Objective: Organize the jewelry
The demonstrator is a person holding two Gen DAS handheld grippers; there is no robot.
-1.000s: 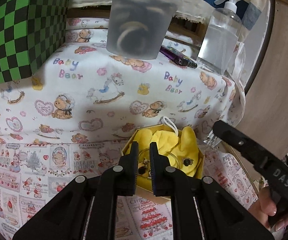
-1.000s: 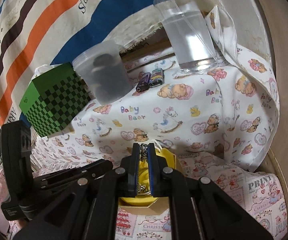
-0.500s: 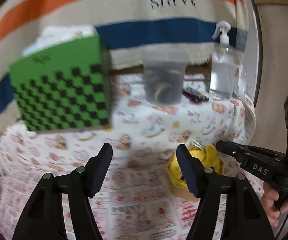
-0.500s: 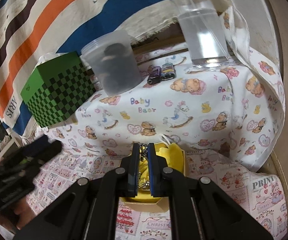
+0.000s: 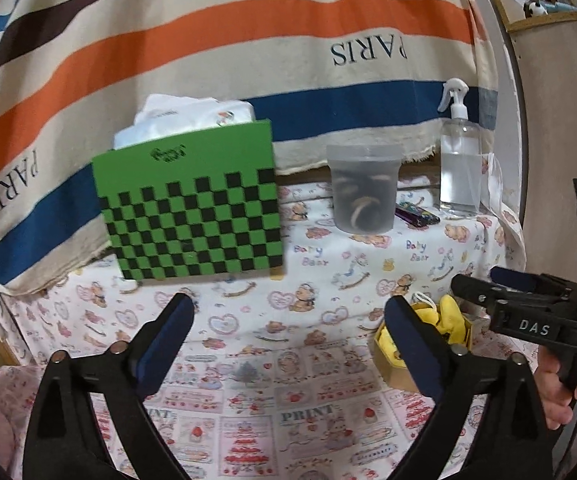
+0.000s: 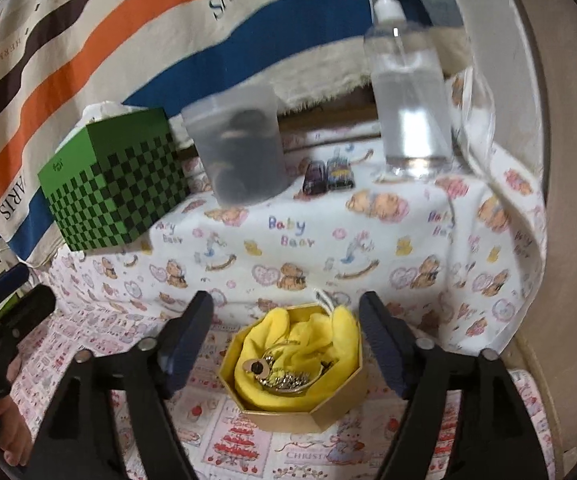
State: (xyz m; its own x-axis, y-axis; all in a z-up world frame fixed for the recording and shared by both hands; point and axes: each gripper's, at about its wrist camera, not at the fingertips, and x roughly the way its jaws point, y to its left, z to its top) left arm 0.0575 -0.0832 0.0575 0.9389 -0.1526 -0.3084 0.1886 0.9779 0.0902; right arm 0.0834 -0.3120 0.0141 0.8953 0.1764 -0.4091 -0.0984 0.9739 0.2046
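Note:
A gold octagonal box (image 6: 308, 420) lined with yellow cloth (image 6: 308, 332) sits on the printed tablecloth. Gold jewelry (image 6: 284, 378) lies in a heap on the cloth inside it. My right gripper (image 6: 287, 312) hovers just above and before the box, jaws opening, its pads touching nothing; the box shows in the gap between them. My left gripper (image 5: 288, 318) is off to the left of the box (image 5: 392, 372) and higher, jaws opening wide with only tablecloth between them. In the left wrist view the right gripper (image 5: 476, 280) reaches over the box from the right.
On the raised shelf behind stand a green checkered box (image 5: 192, 216), a translucent cup (image 5: 362, 192) holding bangles, two lighters (image 5: 414, 214) and a clear spray bottle (image 5: 458, 168). A striped cloth hangs behind. A person's hand (image 5: 552, 396) holds the right gripper.
My left gripper backed up and left away from the box and opened. My right gripper was shut on a piece of jewelry over the box; it has opened and the piece lies in the box.

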